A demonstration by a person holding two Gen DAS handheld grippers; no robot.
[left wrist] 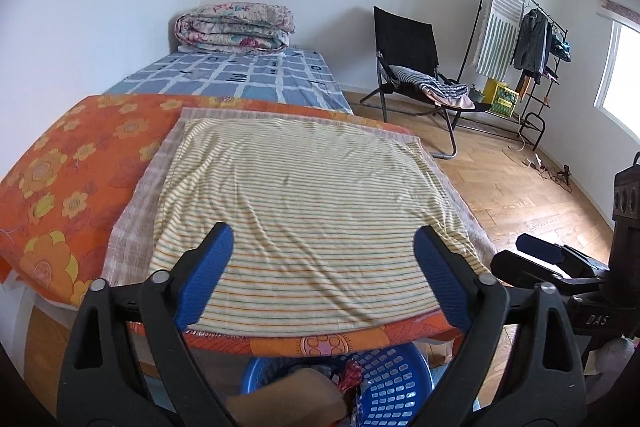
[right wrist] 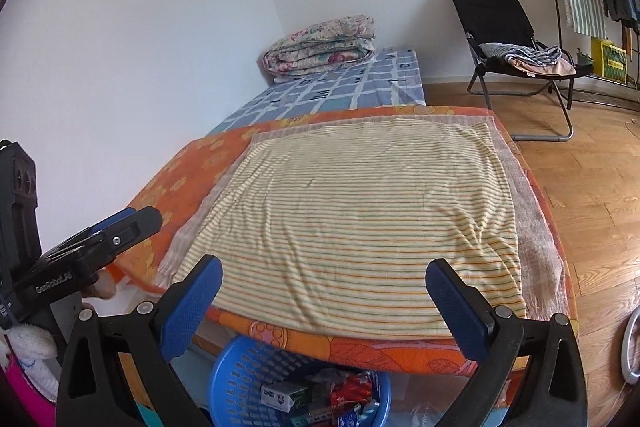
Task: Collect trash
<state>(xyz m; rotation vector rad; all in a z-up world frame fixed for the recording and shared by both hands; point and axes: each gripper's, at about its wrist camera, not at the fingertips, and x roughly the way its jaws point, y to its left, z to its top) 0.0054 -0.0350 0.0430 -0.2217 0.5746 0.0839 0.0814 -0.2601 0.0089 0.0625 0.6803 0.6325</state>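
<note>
A blue plastic basket [right wrist: 240, 367] stands on the floor below the near edge of the bed, with trash in it: a red wrapper [right wrist: 354, 389], a small white carton [right wrist: 280, 395] and other packets. It also shows in the left wrist view [left wrist: 392, 387], with a tan piece [left wrist: 288, 399] and a red wrapper [left wrist: 352, 373]. My left gripper [left wrist: 322, 267] is open and empty above the striped cloth [left wrist: 304, 211]. My right gripper [right wrist: 324, 299] is open and empty above the same cloth [right wrist: 360, 211]. Each gripper sees the other at its side.
The cloth lies on an orange flowered cover [left wrist: 60, 179] on the bed. Farther back lie a blue checked sheet [left wrist: 240, 75] and a folded quilt [left wrist: 236, 27]. A black folding chair [left wrist: 412, 67] and a clothes rack [left wrist: 520, 39] stand on the wooden floor [left wrist: 520, 195] to the right.
</note>
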